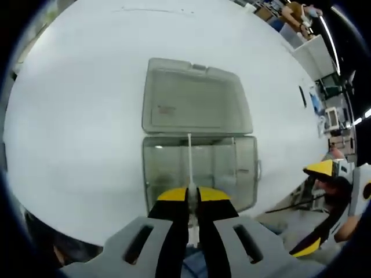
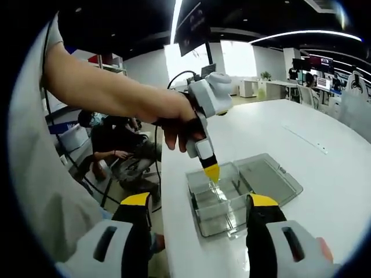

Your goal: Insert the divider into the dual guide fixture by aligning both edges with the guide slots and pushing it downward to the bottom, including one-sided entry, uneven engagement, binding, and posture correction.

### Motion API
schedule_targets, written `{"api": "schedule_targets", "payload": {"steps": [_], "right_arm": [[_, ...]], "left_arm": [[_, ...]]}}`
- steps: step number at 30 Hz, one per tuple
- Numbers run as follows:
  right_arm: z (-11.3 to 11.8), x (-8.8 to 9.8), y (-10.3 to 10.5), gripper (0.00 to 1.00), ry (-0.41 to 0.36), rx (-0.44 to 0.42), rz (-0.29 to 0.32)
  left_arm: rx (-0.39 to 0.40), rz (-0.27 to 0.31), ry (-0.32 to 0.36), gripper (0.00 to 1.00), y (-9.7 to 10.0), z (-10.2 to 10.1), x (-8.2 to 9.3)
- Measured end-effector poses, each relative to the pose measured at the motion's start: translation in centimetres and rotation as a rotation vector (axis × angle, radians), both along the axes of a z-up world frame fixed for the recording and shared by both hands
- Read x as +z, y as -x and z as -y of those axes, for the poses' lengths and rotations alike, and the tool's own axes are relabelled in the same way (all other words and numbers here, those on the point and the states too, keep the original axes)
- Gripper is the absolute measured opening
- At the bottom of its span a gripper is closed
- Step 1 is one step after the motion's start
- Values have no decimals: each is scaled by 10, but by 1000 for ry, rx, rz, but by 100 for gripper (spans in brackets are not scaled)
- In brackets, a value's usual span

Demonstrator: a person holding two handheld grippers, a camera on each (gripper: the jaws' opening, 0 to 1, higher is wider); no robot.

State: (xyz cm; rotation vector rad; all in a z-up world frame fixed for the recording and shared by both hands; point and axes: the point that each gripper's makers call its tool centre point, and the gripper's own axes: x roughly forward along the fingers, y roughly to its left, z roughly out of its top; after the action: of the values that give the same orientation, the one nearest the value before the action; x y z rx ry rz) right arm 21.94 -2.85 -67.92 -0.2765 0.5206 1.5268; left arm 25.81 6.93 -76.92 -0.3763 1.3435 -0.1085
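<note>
Clear plastic fixture [image 1: 200, 168], lid open — white table [image 1: 75, 127].
Left gripper [image 1: 193, 194] pinches divider [image 1: 189, 159], which extends from its fingertips into the box; right gripper [image 2: 200, 201] spread wide — nothing between its fingers.

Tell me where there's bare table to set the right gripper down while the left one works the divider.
Bare white table lies beyond the box's open lid, toward the far desks, and beside the lid in the left gripper view. It's crowded at the near edge: the clear box, the left gripper clamping the divider, the person's hand. The right gripper hangs open.
</note>
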Motion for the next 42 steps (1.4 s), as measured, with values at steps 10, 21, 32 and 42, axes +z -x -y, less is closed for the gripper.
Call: {"api": "schedule_targets", "payload": {"steps": [10,21,32,42], "right_arm": [[1,0,-1,63,2,-4,1],[4,-1,-2,63,8,-8,1],[3,1,-3,63,10,-5,7],[4,3,-2,63,11,-4,13]], "left_arm": [[1,-13,-2,1,1,1,-4],[3,-25,-7,1,2,0,-9],[-6,-38,-15,1,2,1,-9],[-18,-53,-35,1,2,2,-9]]}}
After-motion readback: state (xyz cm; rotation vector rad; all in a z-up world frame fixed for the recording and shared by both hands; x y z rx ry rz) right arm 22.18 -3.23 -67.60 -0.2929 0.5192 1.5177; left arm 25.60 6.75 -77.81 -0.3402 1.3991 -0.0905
